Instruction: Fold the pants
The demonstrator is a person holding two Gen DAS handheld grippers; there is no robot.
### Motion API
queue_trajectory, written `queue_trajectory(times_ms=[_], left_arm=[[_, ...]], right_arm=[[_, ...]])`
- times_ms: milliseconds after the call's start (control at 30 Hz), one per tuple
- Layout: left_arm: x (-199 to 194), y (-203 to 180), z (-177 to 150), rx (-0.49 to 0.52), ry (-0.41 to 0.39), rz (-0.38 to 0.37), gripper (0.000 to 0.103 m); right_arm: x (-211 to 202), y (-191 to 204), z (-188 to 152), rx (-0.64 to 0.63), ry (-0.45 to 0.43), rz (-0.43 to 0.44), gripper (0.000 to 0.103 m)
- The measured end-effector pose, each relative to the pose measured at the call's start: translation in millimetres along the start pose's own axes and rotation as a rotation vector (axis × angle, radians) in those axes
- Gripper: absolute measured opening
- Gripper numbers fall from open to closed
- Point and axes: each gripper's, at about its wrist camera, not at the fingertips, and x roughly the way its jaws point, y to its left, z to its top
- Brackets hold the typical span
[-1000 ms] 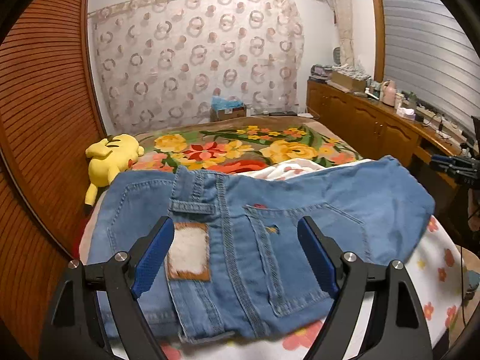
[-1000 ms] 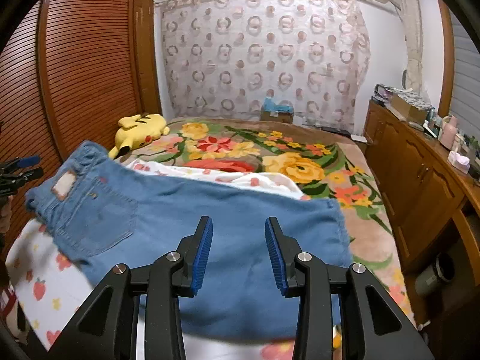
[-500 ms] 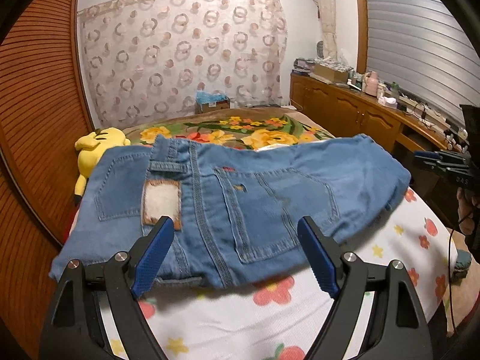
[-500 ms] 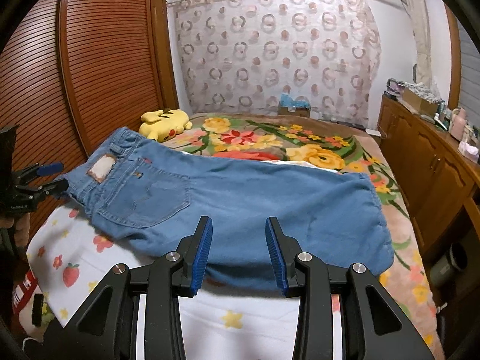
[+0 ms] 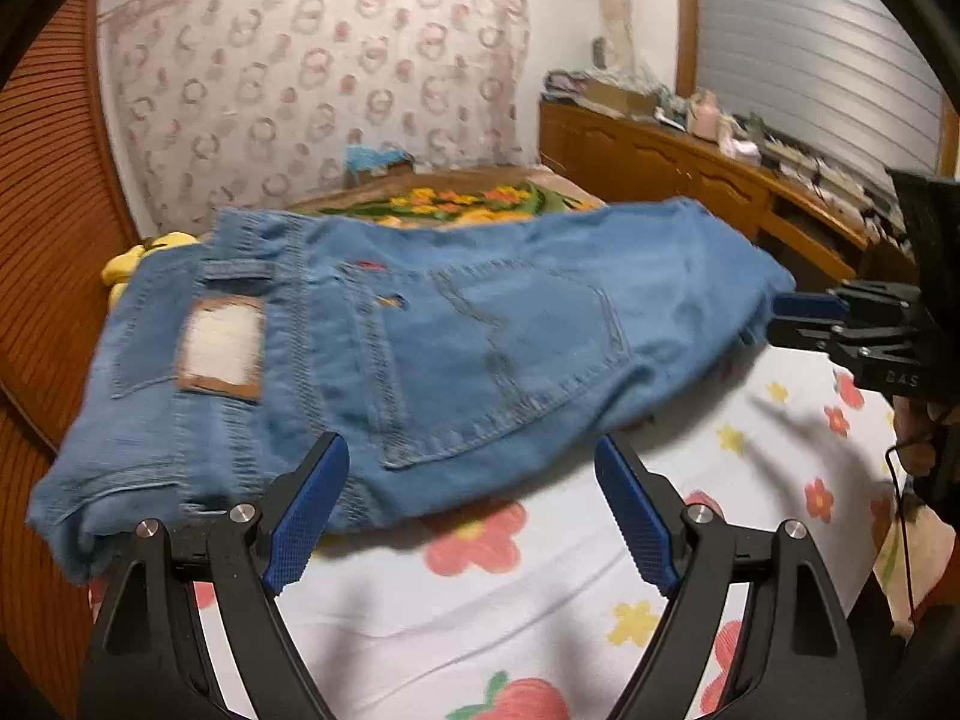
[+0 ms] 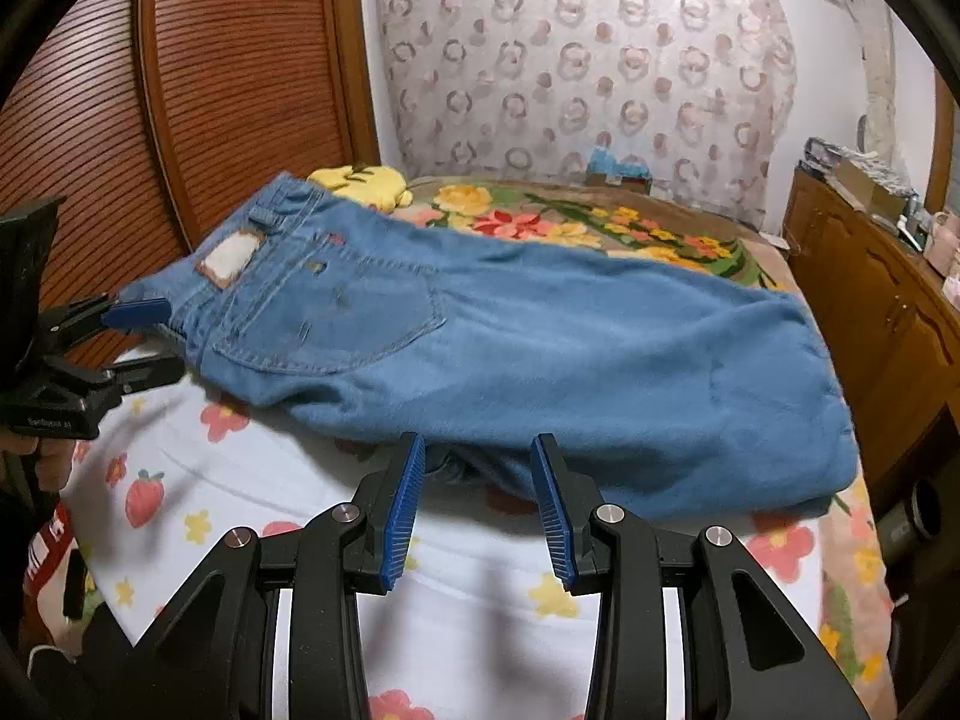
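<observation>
The blue jeans [image 5: 456, 330] lie folded across the bed, back pocket and waist patch facing up, waistband to the left. My left gripper [image 5: 468, 480] is open wide at their near edge, by the waistband end, and its left pad overlaps the hem without pressing on it. In the right wrist view the jeans [image 6: 540, 348] stretch across the bed. My right gripper [image 6: 477, 462] stands partly open at the near edge, its pads pressing on nothing. Each view shows the other gripper at the side: the right gripper [image 5: 786, 324] by the leg end, the left gripper [image 6: 150, 342] by the waistband.
A white sheet with strawberries and flowers [image 6: 252, 480] covers the near bed, a floral blanket [image 6: 570, 222] the far part. A yellow plush toy [image 6: 366, 183] lies by the slatted wardrobe [image 6: 228, 90]. A cluttered wooden cabinet [image 6: 870, 312] runs along the right.
Both grippers have drawn back toward the near side of the bed and sunk lower. The jeans now lie ahead of the fingertips, with more white sheet in front. The jaw gaps are unchanged.
</observation>
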Motion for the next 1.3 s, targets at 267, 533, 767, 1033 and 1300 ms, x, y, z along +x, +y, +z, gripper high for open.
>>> queue_trajectory(times_ms=[267,533,767,1033,1300], left_arm=[[22,-37,4,0.067,0.038,-0.09,0.077],[38,-83,16,0.173,0.056,-0.162,0.055],[60,-91,26,0.215,0.101,-0.098,0.025],[30,-72,57,0.164,0.014,-0.112,0.003],[51,-58,76,0.158,0.045,-0.086,0.003]], right_arm=[[2,-6,-4,0.007,0.025,0.001,0.038],[-5,-14,-17,0.045,0.03,-0.012,0.038],[-8,-13,-23,0.083,0.024,0.003,0.038],[-4,-12,-20,0.063,0.035,0.058,0.038],[16,1,2,0.047,0.035,0.109,0.038]])
